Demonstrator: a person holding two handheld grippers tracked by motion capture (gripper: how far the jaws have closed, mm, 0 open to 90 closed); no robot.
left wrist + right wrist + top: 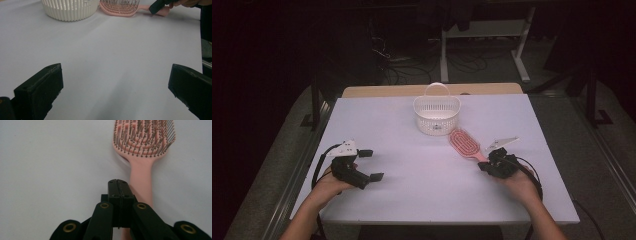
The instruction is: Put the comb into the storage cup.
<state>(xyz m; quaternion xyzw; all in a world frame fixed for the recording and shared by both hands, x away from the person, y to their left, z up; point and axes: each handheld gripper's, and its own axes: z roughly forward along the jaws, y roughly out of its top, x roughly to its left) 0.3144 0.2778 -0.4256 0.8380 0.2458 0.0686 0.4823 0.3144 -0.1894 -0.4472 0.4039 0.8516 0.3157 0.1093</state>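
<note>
High view | left gripper [371, 165] jaws released, bare table [422, 175] ahead | right gripper [484, 162] jaws clenched empty beside hairbrush [464, 143] handle

hairbrush [464, 143] right of basket [436, 115], on table [412, 190]

A pink plastic paddle hairbrush [466, 144] lies flat on the white counter [412, 165] with its bristles facing up, dark pins set in curved rows across an oval, vented head. Its straight handle runs back toward the right gripper's fingers [119, 195], which sit pressed together just beside the handle's left edge. The head lies beyond those fingertips, farther out along the counter.
</note>
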